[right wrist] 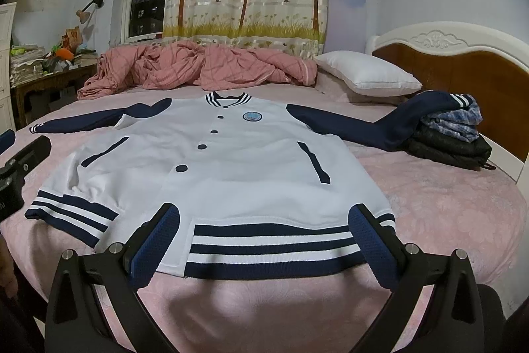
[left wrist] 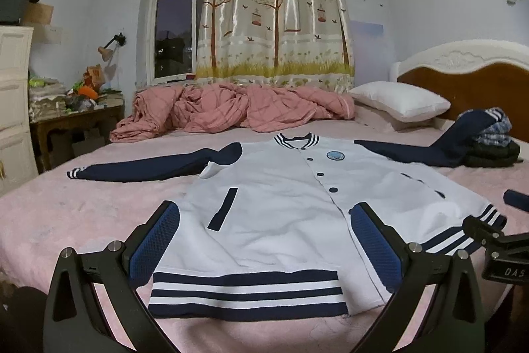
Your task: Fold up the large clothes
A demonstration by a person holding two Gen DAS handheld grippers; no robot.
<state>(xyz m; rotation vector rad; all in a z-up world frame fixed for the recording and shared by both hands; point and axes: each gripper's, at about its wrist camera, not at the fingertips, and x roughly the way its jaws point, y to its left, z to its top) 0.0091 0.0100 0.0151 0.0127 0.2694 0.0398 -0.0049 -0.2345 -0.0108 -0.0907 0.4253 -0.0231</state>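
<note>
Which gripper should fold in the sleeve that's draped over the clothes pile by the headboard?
Probably the right gripper. It hangs open at the jacket's hem on that sleeve's side, while the left gripper sits open at the hem's opposite half and would have to cross the whole jacket.

A bed with a pink cover fills the lower half of both views. At its far side lies a crumpled pink quilt, and to the right a white pillow rests before a headboard of brown wood framed in white. Pale bluish walls close the room. In the upper middle, a window shows a dark evening sky, partly covered by a shiny curtain printed with trees and birdcages. At the left stands a dark wooden side table heaped with clutter, a lamp fixed to the wall above it, and a white cabinet at the frame's edge.
</note>
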